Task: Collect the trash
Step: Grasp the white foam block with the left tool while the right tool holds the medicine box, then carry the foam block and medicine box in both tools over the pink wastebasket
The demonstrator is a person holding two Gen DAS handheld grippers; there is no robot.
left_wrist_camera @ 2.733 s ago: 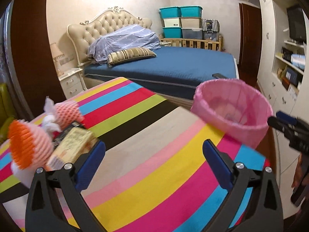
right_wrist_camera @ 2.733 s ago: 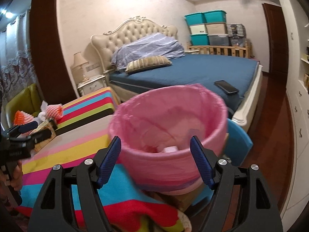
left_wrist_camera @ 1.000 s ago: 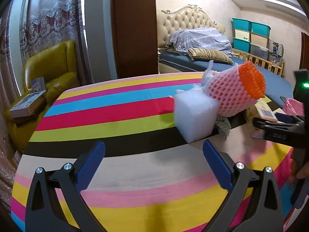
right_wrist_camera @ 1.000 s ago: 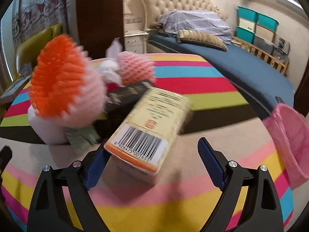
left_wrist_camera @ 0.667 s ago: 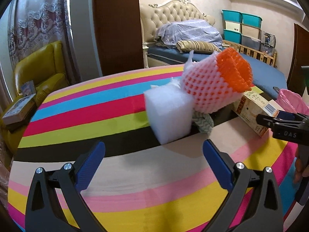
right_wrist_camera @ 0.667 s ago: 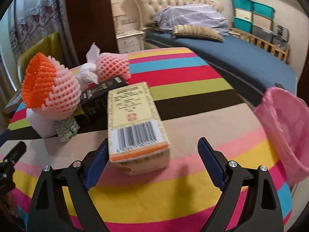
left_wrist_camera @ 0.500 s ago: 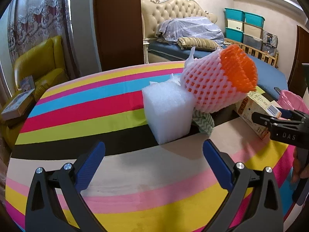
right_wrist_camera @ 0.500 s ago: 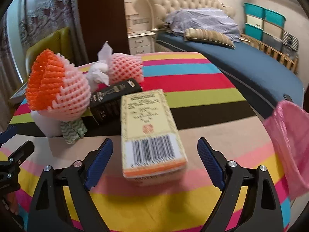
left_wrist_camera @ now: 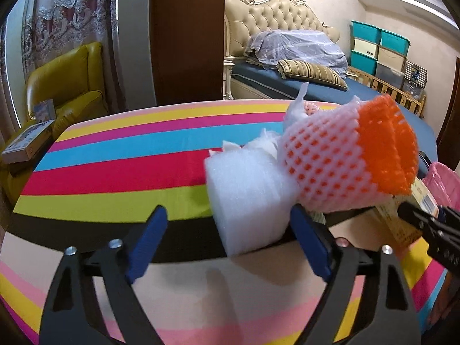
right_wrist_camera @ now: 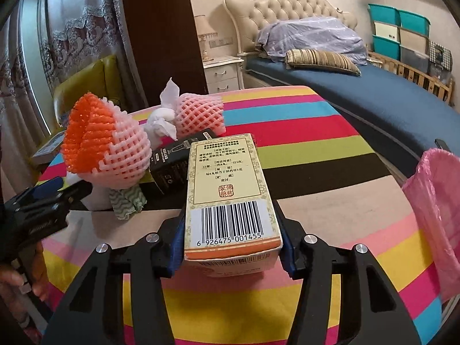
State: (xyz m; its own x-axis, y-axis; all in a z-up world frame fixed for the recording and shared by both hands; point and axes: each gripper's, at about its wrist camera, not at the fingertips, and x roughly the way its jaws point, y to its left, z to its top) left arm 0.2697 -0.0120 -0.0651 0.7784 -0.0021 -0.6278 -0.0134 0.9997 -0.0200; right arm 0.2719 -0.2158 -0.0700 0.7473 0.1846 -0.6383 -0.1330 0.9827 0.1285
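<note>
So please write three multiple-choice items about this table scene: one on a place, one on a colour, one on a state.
1. Where is the white foam block?
A. between the left tool's fingers
B. on the bed
C. in the pink bag

2. What colour is the bin bag?
A. green
B. pink
C. black

3. How is the barcoded box?
A. on the floor
B. under the netting
C. between the right tool's fingers

Key: 1 A, the block sits inside the left tool, its jaws closing. 2 B, pink plastic at the table's right edge. 3 C, the right tool flanks it, jaws closing.

The right gripper (right_wrist_camera: 231,241) is closing, both pads touching something. The left gripper (left_wrist_camera: 230,238) is closing, still wide apart.
</note>
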